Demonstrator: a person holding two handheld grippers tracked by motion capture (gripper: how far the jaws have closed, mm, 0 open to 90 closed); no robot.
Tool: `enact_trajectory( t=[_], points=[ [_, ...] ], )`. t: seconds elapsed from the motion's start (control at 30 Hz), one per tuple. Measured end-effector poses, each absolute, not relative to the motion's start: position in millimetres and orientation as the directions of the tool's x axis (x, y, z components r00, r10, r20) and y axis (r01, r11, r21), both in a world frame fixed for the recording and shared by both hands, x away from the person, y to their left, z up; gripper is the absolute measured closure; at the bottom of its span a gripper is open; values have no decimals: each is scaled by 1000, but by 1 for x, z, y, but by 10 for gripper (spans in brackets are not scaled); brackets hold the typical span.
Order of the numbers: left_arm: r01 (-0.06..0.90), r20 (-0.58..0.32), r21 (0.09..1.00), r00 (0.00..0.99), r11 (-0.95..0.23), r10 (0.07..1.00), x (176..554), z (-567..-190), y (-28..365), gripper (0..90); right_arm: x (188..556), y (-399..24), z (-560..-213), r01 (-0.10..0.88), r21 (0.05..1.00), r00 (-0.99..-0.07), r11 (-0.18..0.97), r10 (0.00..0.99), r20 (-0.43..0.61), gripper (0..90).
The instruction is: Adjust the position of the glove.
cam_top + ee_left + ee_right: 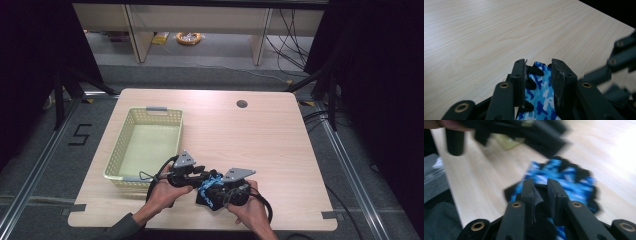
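Near edge of the bench (280, 150), high view: two hands come in from the bottom, each with a gripper, close together. Left gripper (200, 176) and right gripper (220, 187) meet over one small item, a glove (207, 186).

Glove: blue camouflage fabric, patches of bright blue, pale blue and white, with black trim. In the right gripper view it (564, 178) lies flat on the pale wood, short black finger ends fanned at the far side, black edge along the near-left side. That view is blurred, so finer detail is not readable. In the left gripper view the glove (541, 95) shows sharper: camouflage pattern clear, black rounded finger ends bunched against the left jaw.

Left gripper (539, 67): jaws part-way apart with the glove's fabric standing between them. The fabric lies against the left jaw; a gap shows beside the right one, so no firm pinch here.

Right gripper (541, 186): jaws stand narrowly apart over the glove's near black edge. Dark material sits between them, but with the blur I cannot tell whether they pinch it.

Glove position: near-centre of the bench, close to the front edge, just right of the basket's near corner.

Farther off, left side of the bench: a pale yellow mesh basket (172, 131) with grey handles. Beyond, near the far edge, a round hole (242, 104) in the benchtop.
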State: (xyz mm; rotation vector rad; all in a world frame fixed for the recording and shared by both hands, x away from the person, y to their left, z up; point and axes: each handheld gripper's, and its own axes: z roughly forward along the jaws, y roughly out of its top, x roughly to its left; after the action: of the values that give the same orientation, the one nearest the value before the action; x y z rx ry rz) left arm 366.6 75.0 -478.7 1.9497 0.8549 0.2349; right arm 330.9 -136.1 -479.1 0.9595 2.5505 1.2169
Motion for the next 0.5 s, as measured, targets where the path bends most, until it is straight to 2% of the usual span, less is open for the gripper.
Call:
enact_trajectory(
  t=[0.2, 0.27, 0.47, 0.5],
  points=[
    [554, -267, 793, 690, -253, 673, 347, -478, 91, 500, 333, -163, -477, 517, 736, -732, 438, 671, 116, 754],
    [584, -305, 777, 676, -235, 671, 343, -480, 94, 493, 334, -166, -481, 509, 737, -733, 444, 673, 100, 745],
    [594, -295, 767, 662, -243, 689, 335, -485, 91, 440, 333, -163, -488, 540, 713, -728, 448, 673, 129, 704],
    [595, -290, 765, 661, -248, 692, 335, -486, 91, 440, 334, -159, -492, 531, 739, -718, 414, 683, 134, 692]
  ],
)
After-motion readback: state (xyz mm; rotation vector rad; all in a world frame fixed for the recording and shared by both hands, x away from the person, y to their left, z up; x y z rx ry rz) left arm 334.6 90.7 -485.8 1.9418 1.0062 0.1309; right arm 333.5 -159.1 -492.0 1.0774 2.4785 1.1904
